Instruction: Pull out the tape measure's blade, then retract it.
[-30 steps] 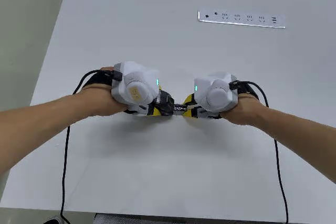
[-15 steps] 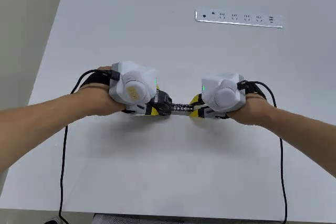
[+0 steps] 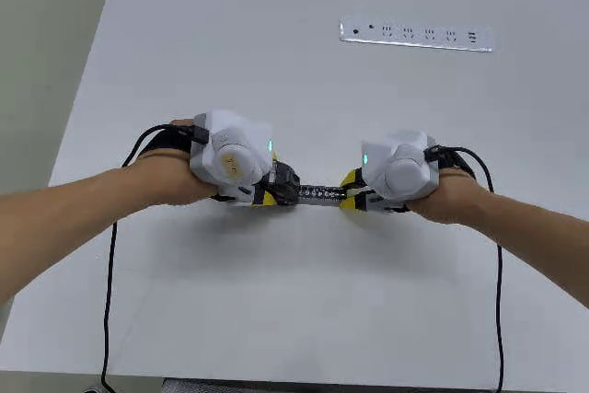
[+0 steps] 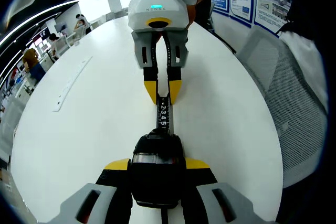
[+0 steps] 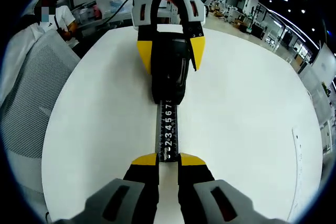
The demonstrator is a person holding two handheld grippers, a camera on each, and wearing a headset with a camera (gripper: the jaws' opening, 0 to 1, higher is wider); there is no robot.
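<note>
1. Tape measure point(image 4: 157, 167) is held at both ends just above the white table point(image 3: 276, 310). Whether its black case touches the surface, I cannot tell.
2. The left gripper point(image 3: 274, 192) is closed on the case, one yellow pad on each flank. As I judge it, this anchors the body so that the pull meets resistance.
3. The right gripper point(image 5: 168, 159) has its jaws nearly together, pinching the free end of the blade point(image 5: 168, 127). A grip at the tip lets the hand draw straight away from the case.
4. The two grippers face each other in line, which keeps the blade flat and untwisted. Only a short stretch is out, so the pull looks to be in its early part, with retraction yet to come.
5. The head view gives the overall layout: both hands are level, with a power strip point(image 3: 417, 34) well apart at the far side of the table.
6. The left gripper view adds the case's top, with a glossy patch there — perhaps the lock, but it is too unclear to say.
7. The right gripper view adds the case's mouth — printed digits run into it — and the pinch itself.
</note>
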